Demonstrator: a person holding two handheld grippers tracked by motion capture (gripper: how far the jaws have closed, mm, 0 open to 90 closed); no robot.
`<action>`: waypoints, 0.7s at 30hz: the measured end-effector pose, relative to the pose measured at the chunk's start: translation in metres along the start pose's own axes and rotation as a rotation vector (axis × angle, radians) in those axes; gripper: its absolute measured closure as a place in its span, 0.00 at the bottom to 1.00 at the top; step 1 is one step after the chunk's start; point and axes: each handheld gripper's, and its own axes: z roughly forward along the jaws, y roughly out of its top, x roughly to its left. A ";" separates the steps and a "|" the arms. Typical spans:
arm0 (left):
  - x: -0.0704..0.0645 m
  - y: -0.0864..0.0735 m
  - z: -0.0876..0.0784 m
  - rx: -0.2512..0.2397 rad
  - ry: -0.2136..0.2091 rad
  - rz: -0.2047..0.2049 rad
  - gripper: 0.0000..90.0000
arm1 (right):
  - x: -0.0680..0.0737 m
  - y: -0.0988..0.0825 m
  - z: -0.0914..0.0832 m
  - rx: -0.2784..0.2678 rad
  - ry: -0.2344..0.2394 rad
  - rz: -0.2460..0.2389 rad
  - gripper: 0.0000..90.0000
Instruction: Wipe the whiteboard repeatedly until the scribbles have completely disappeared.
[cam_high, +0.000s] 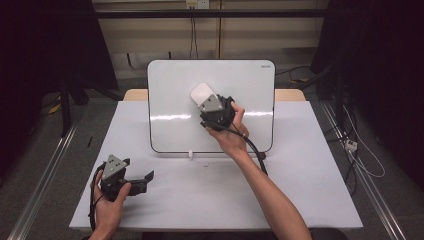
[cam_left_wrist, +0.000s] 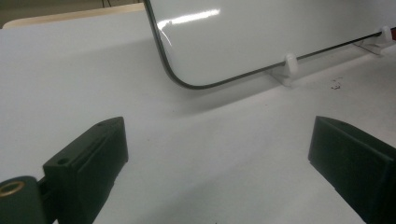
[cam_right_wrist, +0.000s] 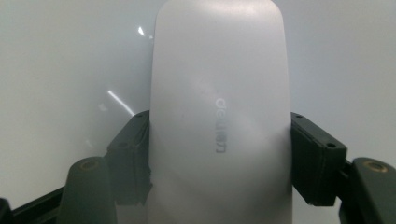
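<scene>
The right gripper (cam_right_wrist: 219, 154) has its 2 jaws clamped on the white eraser's (cam_right_wrist: 219, 93) flanks against the whiteboard (cam_high: 170, 100); the left gripper (cam_left_wrist: 219, 154) gapes wide with nothing in it.

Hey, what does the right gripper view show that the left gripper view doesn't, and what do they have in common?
Right gripper view: a white whiteboard eraser with faint grey lettering, clamped on both sides by the right tongs, held up close to the board face.

Left gripper view: the left tongs standing wide open with nothing between them, the white table, and the board's rounded lower corner with its small white feet.

Both: the glossy whiteboard with light glare on it.
</scene>
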 end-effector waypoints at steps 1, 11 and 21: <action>0.000 0.000 0.000 0.001 -0.001 -0.003 0.05 | 0.005 -0.002 -0.001 -0.002 0.006 -0.010 0.36; 0.001 -0.003 -0.001 -0.001 -0.002 -0.009 0.05 | 0.041 -0.012 -0.005 0.006 0.049 -0.081 0.36; 0.000 -0.001 0.000 0.006 -0.003 -0.001 0.05 | 0.077 -0.016 -0.006 -0.001 0.088 -0.166 0.36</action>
